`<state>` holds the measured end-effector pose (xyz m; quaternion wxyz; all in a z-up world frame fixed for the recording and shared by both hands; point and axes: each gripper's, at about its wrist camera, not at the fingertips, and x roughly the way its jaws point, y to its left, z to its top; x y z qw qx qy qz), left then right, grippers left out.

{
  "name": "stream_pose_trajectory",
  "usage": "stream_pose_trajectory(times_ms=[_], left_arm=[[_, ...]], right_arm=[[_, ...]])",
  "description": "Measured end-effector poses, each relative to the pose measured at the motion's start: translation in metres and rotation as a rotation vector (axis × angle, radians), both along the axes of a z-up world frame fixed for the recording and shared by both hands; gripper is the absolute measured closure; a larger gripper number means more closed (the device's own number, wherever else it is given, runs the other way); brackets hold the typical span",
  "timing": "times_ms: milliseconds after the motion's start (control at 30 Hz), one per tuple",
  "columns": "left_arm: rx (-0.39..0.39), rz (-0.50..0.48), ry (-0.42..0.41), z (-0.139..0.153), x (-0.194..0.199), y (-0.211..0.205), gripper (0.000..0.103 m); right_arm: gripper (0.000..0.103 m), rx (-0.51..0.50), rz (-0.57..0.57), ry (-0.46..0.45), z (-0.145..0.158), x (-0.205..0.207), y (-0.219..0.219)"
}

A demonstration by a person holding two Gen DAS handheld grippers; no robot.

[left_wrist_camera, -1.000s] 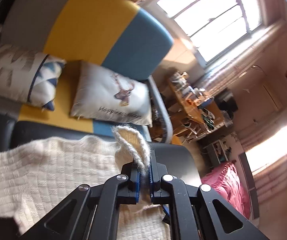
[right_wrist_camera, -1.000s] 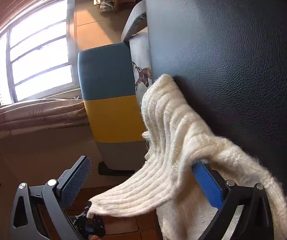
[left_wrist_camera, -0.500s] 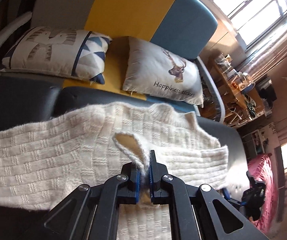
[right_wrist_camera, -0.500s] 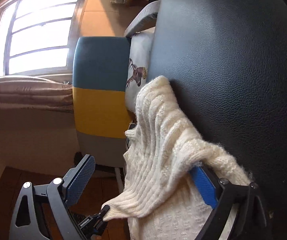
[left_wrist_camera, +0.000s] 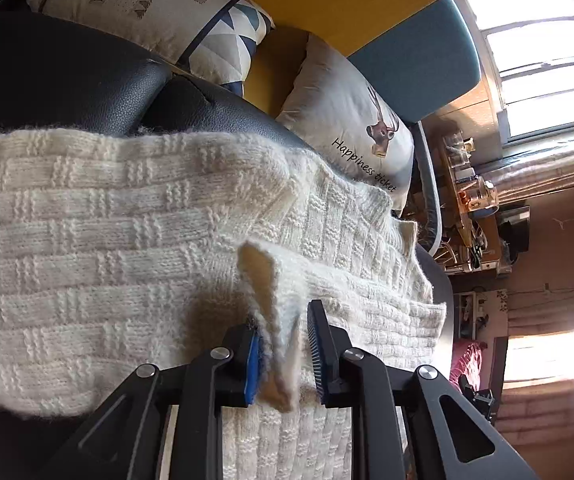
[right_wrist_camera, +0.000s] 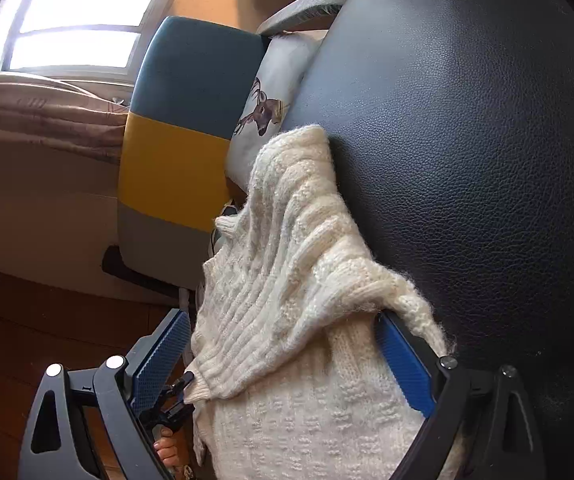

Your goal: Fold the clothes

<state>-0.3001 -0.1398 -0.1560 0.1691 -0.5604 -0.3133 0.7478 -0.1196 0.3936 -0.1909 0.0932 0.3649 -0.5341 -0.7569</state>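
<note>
Cream wool sweater (left_wrist_camera: 119,240) spread over a black leather seat (left_wrist_camera: 67,76).

Chunky basket-weave knit, fuzzy at the edges, lies mostly flat in the left wrist view, with a ribbed hem toward the far side. The left gripper (left_wrist_camera: 283,344) has its jaws parted, a raised fold of knit standing loose between the blue pads. In the right wrist view the sweater (right_wrist_camera: 287,280) drapes bunched off the seat (right_wrist_camera: 467,140) edge; the right gripper (right_wrist_camera: 287,360) is spread wide, cloth lying across it. A deer-print cushion (left_wrist_camera: 351,120) sits beyond.
</note>
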Motion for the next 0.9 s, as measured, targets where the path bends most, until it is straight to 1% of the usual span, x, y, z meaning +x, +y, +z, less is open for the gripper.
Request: stream_pose_trajectory(times_ms=[33, 67, 100, 133, 167, 200, 233, 267, 300, 333, 367, 467, 500, 533, 567, 600, 633, 700, 733, 833, 867, 900], left_arm=[[-0.024, -0.008, 0.024, 0.004, 0.001, 0.002, 0.083], [-0.048, -0.017, 0.048, 0.008, 0.003, 0.004, 0.086], [-0.072, -0.028, 0.087, 0.015, 0.005, 0.006, 0.095], [-0.095, -0.043, 0.146, 0.026, 0.010, 0.009, 0.095], [-0.146, -0.063, 0.184, 0.033, 0.014, 0.012, 0.095], [-0.238, -0.090, 0.188, 0.034, 0.016, 0.018, 0.094], [-0.306, -0.117, 0.167, 0.029, 0.015, 0.023, 0.094], [-0.333, -0.138, 0.114, 0.017, 0.013, 0.024, 0.094], [-0.338, -0.143, 0.081, 0.007, 0.012, 0.023, 0.093], [-0.308, -0.130, 0.065, 0.001, 0.012, 0.019, 0.090], [-0.249, -0.105, 0.053, -0.001, 0.011, 0.012, 0.089], [-0.069, -0.027, 0.016, -0.008, 0.008, -0.007, 0.071], [-0.053, -0.008, 0.017, -0.007, 0.007, -0.010, 0.071], [-0.102, -0.001, 0.035, -0.003, 0.008, -0.009, 0.074], [-0.151, 0.006, 0.054, 0.001, 0.008, -0.008, 0.083], [-0.200, 0.013, 0.073, 0.005, 0.008, -0.007, 0.086], [-0.248, 0.021, 0.092, 0.009, 0.008, -0.006, 0.086], [-0.315, 0.057, 0.137, 0.022, 0.011, -0.005, 0.086], [-0.321, 0.083, 0.158, 0.030, 0.014, -0.005, 0.086], [-0.272, 0.129, 0.233, 0.053, 0.024, 0.000, 0.082], [-0.253, 0.105, 0.245, 0.057, 0.025, 0.014, 0.082], [-0.240, 0.058, 0.255, 0.057, 0.026, 0.035, 0.081]], right_arm=[[0.008, 0.012, 0.004, 0.003, 0.002, -0.001, -0.002], [0.008, 0.029, 0.015, 0.006, 0.004, -0.001, -0.004], [0.008, 0.047, 0.029, 0.010, 0.006, -0.001, -0.006], [0.008, 0.069, 0.050, 0.017, 0.009, 0.001, -0.008], [0.008, 0.093, 0.068, 0.027, 0.012, 0.003, -0.010], [0.008, 0.120, 0.081, 0.030, 0.014, 0.006, -0.011], [0.008, 0.147, 0.093, 0.024, 0.014, 0.007, -0.012], [0.008, 0.164, 0.108, 0.019, 0.015, 0.008, -0.014], [0.008, 0.182, 0.124, 0.014, 0.016, 0.009, -0.015], [0.008, 0.200, 0.137, 0.012, 0.017, 0.010, -0.016], [0.008, 0.221, 0.143, 0.017, 0.021, 0.011, -0.016], [0.008, 0.282, 0.161, 0.036, 0.034, 0.015, -0.018], [0.008, 0.302, 0.166, 0.056, 0.042, 0.014, -0.019], [0.008, 0.321, 0.173, 0.079, 0.049, 0.011, -0.020], [0.008, 0.339, 0.179, 0.102, 0.056, 0.008, -0.021], [0.008, 0.352, 0.179, 0.121, 0.063, 0.005, -0.021], [0.008, 0.358, 0.177, 0.136, 0.068, 0.001, -0.019], [0.008, 0.320, 0.159, 0.143, 0.072, -0.007, -0.007], [0.008, 0.271, 0.143, 0.135, 0.070, -0.011, 0.002], [0.008, 0.126, 0.097, 0.113, 0.063, -0.025, 0.030], [0.008, 0.084, 0.084, 0.106, 0.060, -0.030, 0.039], [0.008, 0.061, 0.081, 0.097, 0.058, -0.037, 0.044]])
